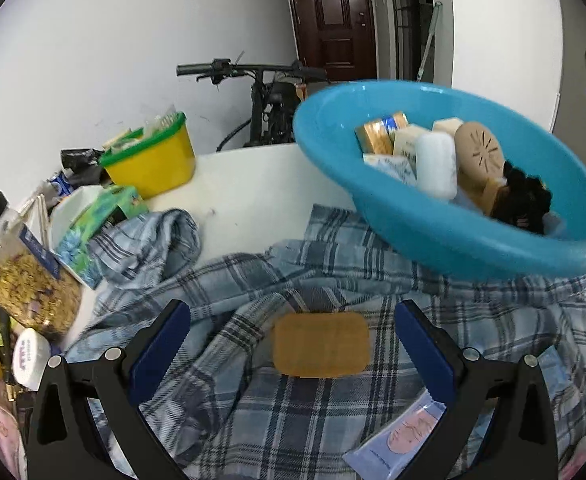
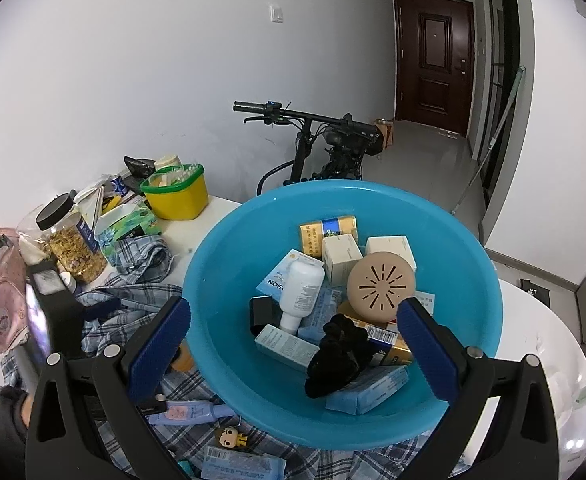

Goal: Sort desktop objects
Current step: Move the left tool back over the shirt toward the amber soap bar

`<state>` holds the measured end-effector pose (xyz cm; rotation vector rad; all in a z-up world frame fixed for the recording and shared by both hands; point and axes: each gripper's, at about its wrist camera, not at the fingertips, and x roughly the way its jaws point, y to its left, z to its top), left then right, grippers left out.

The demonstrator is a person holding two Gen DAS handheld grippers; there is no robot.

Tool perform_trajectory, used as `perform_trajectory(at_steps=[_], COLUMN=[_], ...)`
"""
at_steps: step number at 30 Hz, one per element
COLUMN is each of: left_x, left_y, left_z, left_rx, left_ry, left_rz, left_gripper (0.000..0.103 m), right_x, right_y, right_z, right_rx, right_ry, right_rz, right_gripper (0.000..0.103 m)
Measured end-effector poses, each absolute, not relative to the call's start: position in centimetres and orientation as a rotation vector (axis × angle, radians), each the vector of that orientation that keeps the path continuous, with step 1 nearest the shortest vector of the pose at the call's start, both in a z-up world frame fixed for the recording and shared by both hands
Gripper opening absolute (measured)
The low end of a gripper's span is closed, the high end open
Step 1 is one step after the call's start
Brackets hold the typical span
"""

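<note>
A black bicycle [image 2: 317,140] leans against a white wall [image 2: 133,60], with a dark brown door [image 2: 433,64] closed down the grey-floored hallway [image 2: 425,152].

Blue basin [image 2: 229,264] of toiletries, open right tongs [image 2: 293,344] over it

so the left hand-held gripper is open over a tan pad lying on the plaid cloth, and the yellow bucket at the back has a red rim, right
Not quite: the rim is green, not red, as both wrist views show. The rest holds: the left hand-held gripper is open over the tan pad lying on the plaid cloth, and the yellow bucket stands at the back of the table.
</note>
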<state>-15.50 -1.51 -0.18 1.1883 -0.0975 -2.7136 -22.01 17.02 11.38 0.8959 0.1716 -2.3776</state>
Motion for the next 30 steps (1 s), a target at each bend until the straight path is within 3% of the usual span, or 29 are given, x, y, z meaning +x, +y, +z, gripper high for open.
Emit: perform_trajectory(at_steps=[10, 13, 15, 30], left_x=[-16.6, -16.9, -16.9, -15.1], left_y=[-0.6, -1.0, -1.3, -1.2], left_z=[-3.9, -4.1, -4.2, -1.6], left_rx=[1.206, 1.248, 1.260, 1.187], left_ry=[-0.295, -0.246, -0.219, -0.119], left_rz=[-2.612, -2.635, -2.650, -2.752], left_gripper=[0.102, 0.087, 0.069, 0.067], right_x=[-22.1, -22.0, -22.0, -21.5], right_y=[16.6, 16.3, 16.2, 14.8], right_z=[11.0, 10.9, 10.8, 10.3], right_rx=[0.916, 0.916, 0.918, 0.929], right_ry=[0.174, 0.189, 0.193, 0.241], right_rz=[-2.357, -2.355, -2.353, -2.329], right_gripper=[0.103, 0.103, 0.103, 0.103])
